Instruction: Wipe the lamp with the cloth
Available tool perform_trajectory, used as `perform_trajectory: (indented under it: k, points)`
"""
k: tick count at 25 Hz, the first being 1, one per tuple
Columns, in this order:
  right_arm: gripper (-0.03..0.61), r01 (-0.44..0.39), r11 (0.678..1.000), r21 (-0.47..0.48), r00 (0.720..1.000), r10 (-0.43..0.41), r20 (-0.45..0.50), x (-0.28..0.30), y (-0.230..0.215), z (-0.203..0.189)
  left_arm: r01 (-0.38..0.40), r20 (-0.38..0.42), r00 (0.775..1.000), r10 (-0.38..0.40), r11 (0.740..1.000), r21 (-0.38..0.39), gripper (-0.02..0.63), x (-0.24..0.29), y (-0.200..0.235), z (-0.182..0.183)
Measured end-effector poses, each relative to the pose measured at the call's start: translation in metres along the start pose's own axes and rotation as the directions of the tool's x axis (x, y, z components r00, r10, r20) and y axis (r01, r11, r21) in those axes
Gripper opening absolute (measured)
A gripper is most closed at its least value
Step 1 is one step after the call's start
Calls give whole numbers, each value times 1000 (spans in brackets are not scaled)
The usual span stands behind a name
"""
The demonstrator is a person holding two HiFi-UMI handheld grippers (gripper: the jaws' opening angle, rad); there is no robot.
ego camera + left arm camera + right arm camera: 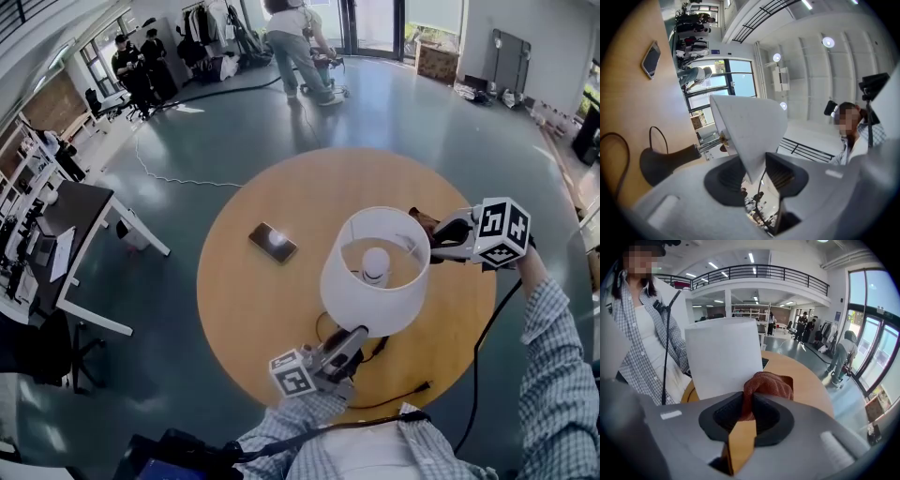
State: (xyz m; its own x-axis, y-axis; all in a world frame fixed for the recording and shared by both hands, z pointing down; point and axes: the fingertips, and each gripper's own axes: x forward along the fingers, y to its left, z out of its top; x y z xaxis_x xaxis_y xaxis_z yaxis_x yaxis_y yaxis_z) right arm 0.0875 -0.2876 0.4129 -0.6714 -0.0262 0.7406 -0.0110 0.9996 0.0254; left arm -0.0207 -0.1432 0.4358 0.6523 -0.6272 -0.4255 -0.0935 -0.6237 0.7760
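Left tool (353, 339): clenched on the lamp (370, 286) shade's near rim, likely steadying it.
Right tool (433, 232): gripped the cloth (420, 221), bunched ahead of it, beside the shade for wiping.
Bench (253, 309): carried the lamp.

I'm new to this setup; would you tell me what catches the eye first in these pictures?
The white lampshade stands out on the round wooden table, its near rim pinched by the left claw. Beside it, the right claw grips a rust-brown cloth; a phone lies to the lamp's left.
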Motion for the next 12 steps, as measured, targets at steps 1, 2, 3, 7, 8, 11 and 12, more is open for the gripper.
perform_trajectory:
  k: [1, 2, 3, 7, 8, 11, 12]
  points:
    - [64, 12, 1000, -19, 1000, -11, 18, -7, 4, 6, -1, -2, 1000, 1, 1000, 0, 133, 0, 0, 0]
    - [64, 24, 999, -40, 999, -23, 36, -14, 8, 13, -2, -4, 1000, 2, 1000, 0, 133, 0, 1, 0]
    - [64, 38, 997, -62, 998, -35, 53, -21, 13, 20, -3, -5, 1000, 3, 1000, -1, 133, -1, 1, 0]
    - [64, 81, 984, -157, 995, -70, 72, -46, 39, 37, 0, -6, 1000, 0, 1000, -4, 133, 2, 1, 0]
    - [64, 83, 981, -177, 995, -73, 66, -48, 47, 38, 0, -7, 1000, 0, 1000, -6, 133, 2, 1, -1]
    - [64, 66, 978, -200, 997, -56, 56, -44, 79, 37, 0, -8, 1000, 0, 1000, -7, 133, 1, 2, -1]
    - [64, 56, 979, -198, 997, -47, 53, -41, 90, 35, 0, -7, 1000, 0, 1000, -7, 133, 1, 2, -1]
